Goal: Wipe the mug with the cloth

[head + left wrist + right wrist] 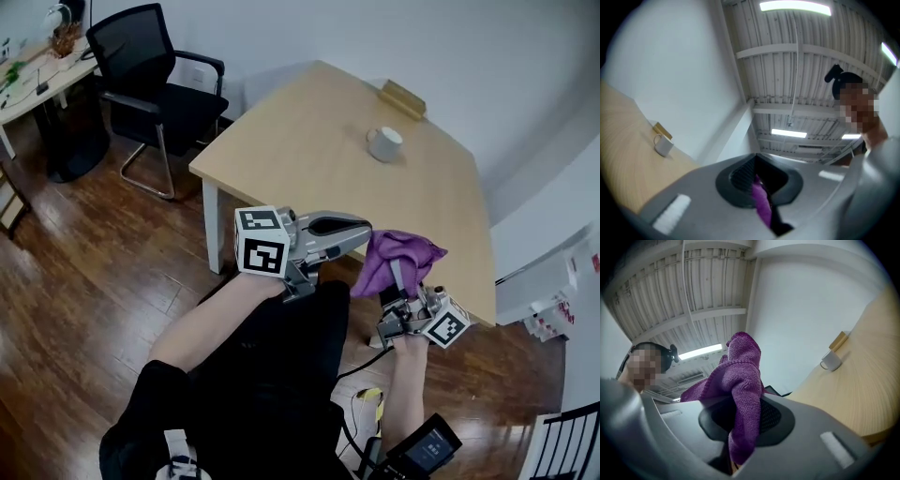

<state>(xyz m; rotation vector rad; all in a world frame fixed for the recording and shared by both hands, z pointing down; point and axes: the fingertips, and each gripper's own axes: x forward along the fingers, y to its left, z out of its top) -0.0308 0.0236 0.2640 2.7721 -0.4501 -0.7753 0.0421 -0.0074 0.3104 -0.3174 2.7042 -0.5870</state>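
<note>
Right fingers [808,433] partly beneath purple cloth [740,380]

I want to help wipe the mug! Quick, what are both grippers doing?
Left gripper: jaws closed on a bit of the purple cloth.
Right gripper: jaws closed on the purple cloth.

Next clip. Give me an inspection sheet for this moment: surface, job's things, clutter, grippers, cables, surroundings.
Surface: light wooden table, with little on it.
Job's things: white mug upright on the table's far side; purple cloth held up at the near edge, apart from the mug.
Clutter: one small wooden block at the far edge, beyond the mug.
Grippers: right gripper shut on the cloth; left gripper shut, with a strip of the cloth between its jaws.
Cables: a cable with a yellow section on the floor by the person's legs.
Surroundings: black office chair; cluttered side desk; white walls.
</note>
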